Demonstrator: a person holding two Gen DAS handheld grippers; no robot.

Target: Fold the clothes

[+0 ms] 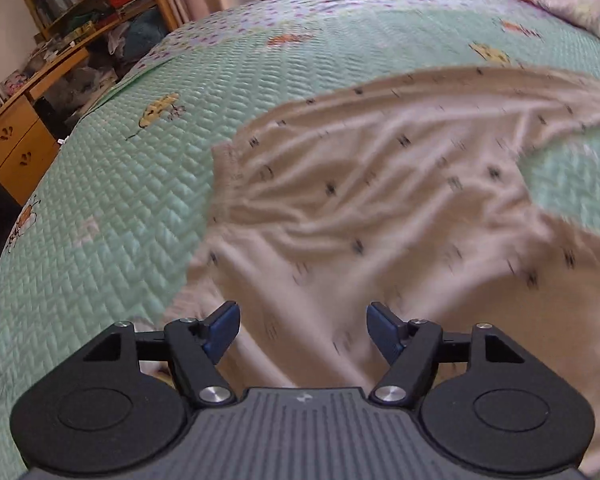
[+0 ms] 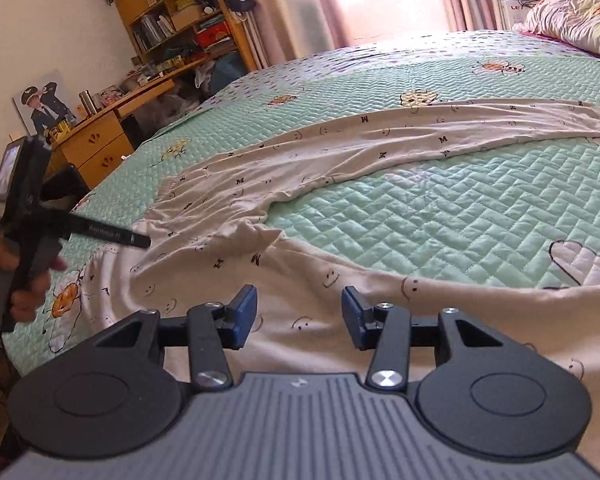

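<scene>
The beige trousers (image 2: 300, 160) lie spread and rumpled on the green quilt (image 2: 440, 216) of the bed. Both the left gripper (image 1: 303, 330) and the right gripper (image 2: 299, 316) hover over the cloth, fingers wide apart and holding nothing.

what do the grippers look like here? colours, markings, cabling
Both match: the left gripper and right gripper have black linkage arms with silver pivot screws, blue pads on the fingers, two round black housings and a ribbed grey body with a small white logo. No cables show. From the right wrist view, the left unit has a black frame and grey handle; no sleeve shows.
</scene>
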